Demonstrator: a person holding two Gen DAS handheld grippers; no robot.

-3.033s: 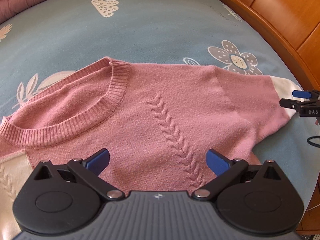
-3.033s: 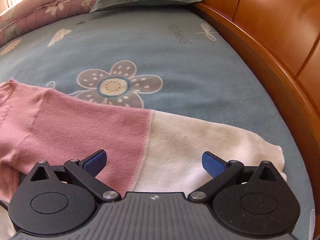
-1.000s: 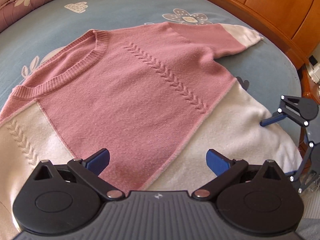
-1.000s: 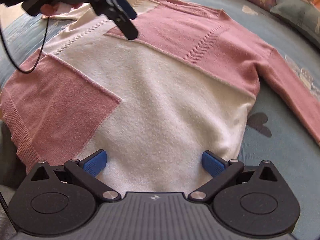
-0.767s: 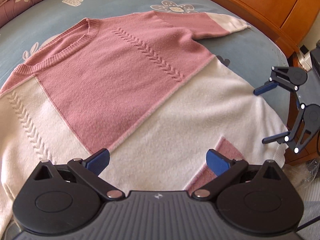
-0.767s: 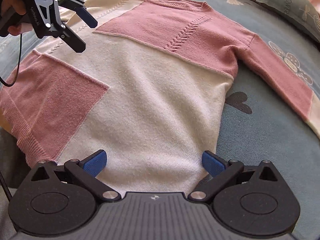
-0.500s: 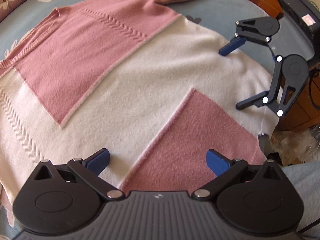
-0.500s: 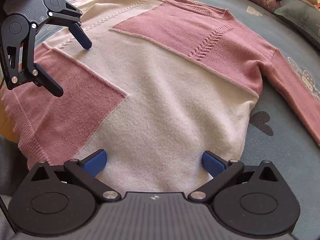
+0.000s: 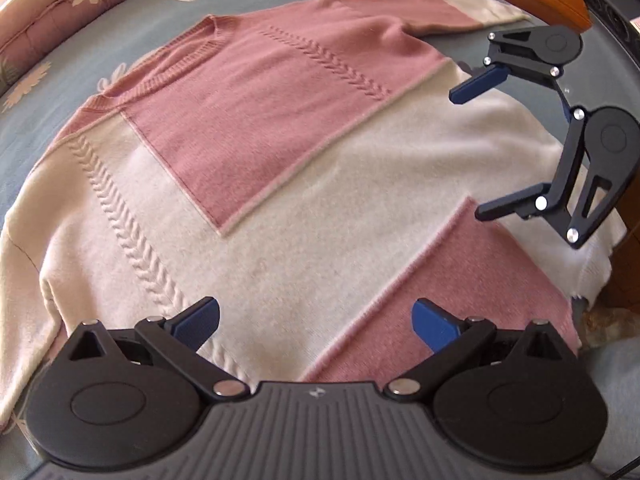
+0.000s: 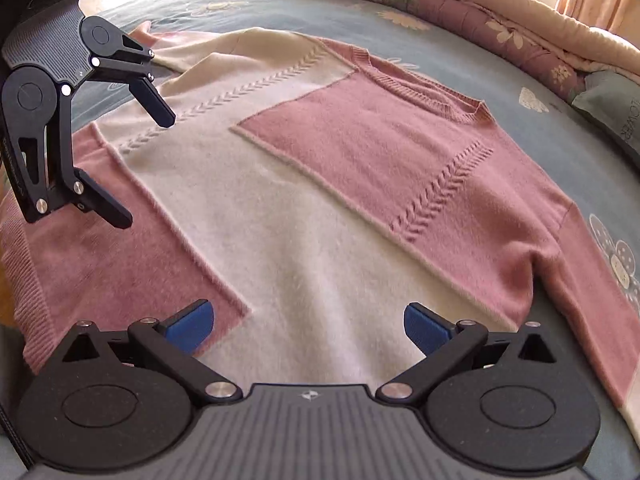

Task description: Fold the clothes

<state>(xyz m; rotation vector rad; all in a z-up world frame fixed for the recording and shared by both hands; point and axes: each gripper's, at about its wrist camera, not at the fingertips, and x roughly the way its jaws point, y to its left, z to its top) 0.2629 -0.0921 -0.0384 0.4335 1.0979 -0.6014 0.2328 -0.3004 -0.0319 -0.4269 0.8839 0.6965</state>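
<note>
Bedsheet (image 9: 280, 4): one sweater (image 9: 304, 208) (two claws (image 9: 315, 318) (image 10: 308, 322) agape).

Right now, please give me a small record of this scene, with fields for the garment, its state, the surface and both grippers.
garment: pink and cream sweater
state: spread flat, front up, sleeves out, not yet folded
surface: blue flowered bed sheet
left gripper: open, above the hem, holding nothing
right gripper: open, above the hem, holding nothing
background: quilt along the far edge of the bed
</note>
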